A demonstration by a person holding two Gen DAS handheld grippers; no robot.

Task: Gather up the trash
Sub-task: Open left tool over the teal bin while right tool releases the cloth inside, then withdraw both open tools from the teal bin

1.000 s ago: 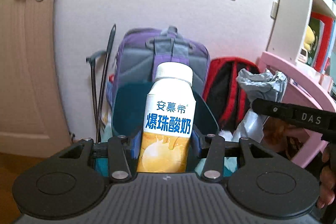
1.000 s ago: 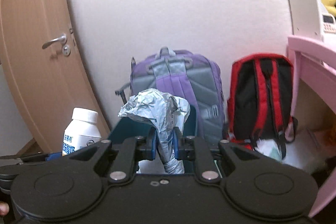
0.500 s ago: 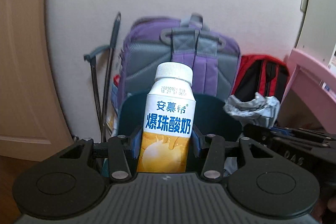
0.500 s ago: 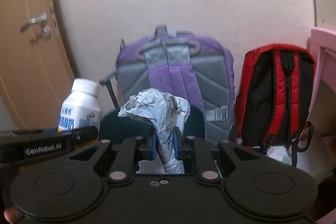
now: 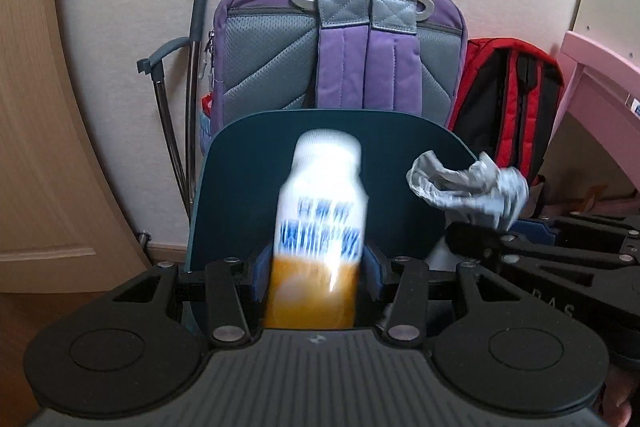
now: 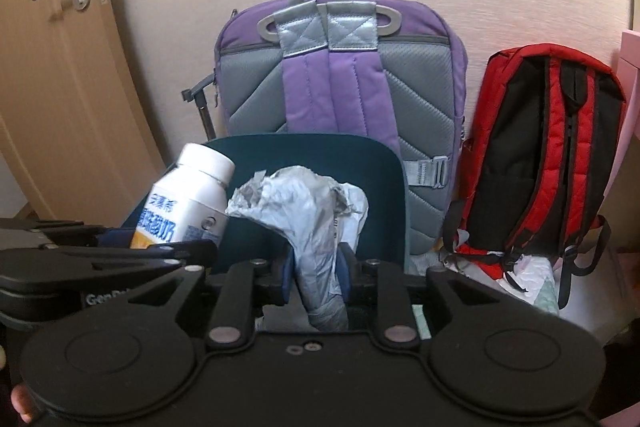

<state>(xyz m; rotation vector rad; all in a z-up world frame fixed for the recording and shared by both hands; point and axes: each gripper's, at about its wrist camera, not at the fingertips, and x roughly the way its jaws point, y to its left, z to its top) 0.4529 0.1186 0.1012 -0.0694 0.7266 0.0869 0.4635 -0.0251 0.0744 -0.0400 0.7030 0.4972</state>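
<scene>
Left wrist view: the left tongs at lower centre hold a blurred yoghurt bottle upright before the dark teal bin; crumpled grey wrapper at right; purple backpack above. Right wrist view: the right tongs have just been opening, their pads barely clear of the wrapper standing between them at centre; bottle tilted at left; bin behind; red backpack at right.

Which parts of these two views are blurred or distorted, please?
Left wrist view: the yogurt bottle is motion-smeared, its label unreadable, while the purple backpack stays sharp. Right wrist view: everything is sharp; the fisheye bends the door.
</scene>
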